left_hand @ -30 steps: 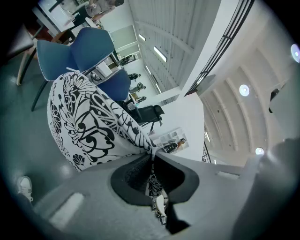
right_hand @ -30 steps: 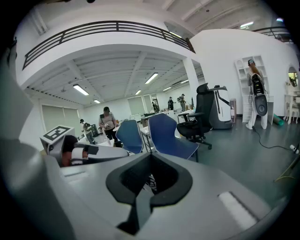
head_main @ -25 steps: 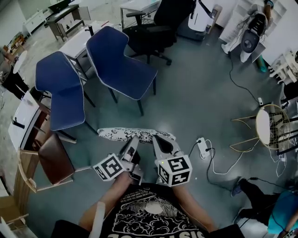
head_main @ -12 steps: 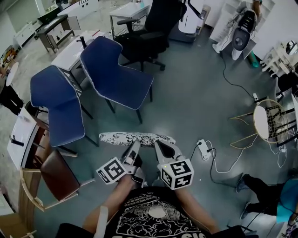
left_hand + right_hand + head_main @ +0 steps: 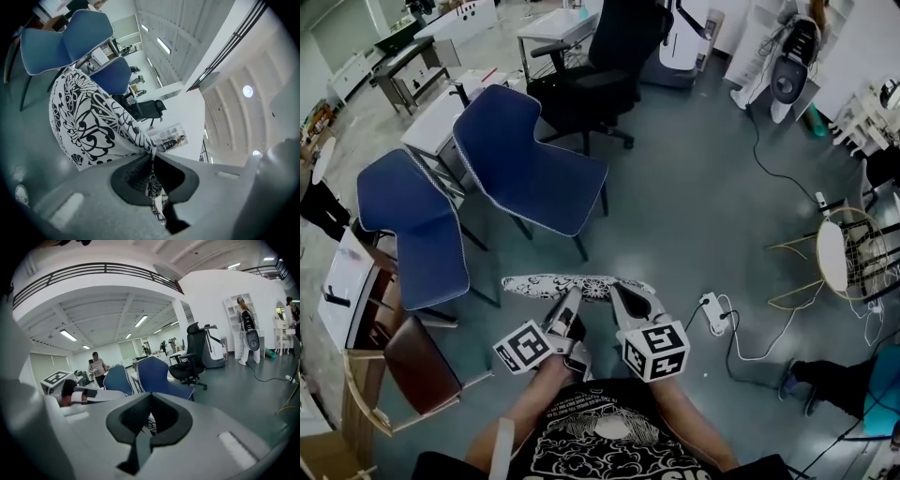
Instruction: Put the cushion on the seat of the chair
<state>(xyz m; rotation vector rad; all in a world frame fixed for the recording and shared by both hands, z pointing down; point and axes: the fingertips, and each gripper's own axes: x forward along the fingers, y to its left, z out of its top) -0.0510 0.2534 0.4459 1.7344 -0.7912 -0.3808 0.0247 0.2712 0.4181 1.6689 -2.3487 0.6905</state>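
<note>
From the head view, I have the cushion (image 5: 577,286) held flat in the air in front of me, above the floor, short of any chair seat. The left gripper (image 5: 570,302) and the right gripper (image 5: 622,302) both hold its near edge. Beyond it stands the nearer blue chair (image 5: 530,164), with a second blue chair (image 5: 412,225) to its left and a black office chair (image 5: 600,66) behind. A power strip (image 5: 713,312) with its cable lies on the floor just to my right, and a wooden chair (image 5: 408,366) sits at lower left.

In the left gripper view, the jaws are clamped on a fold of the cushion (image 5: 93,117), which blocks much of the sight toward the blue chairs (image 5: 61,37).

In the right gripper view, the jaws are pressed together, with a scrap of patterned cloth showing between the pads. The nearer blue chair (image 5: 159,376) stands straight ahead, unobstructed.
</note>
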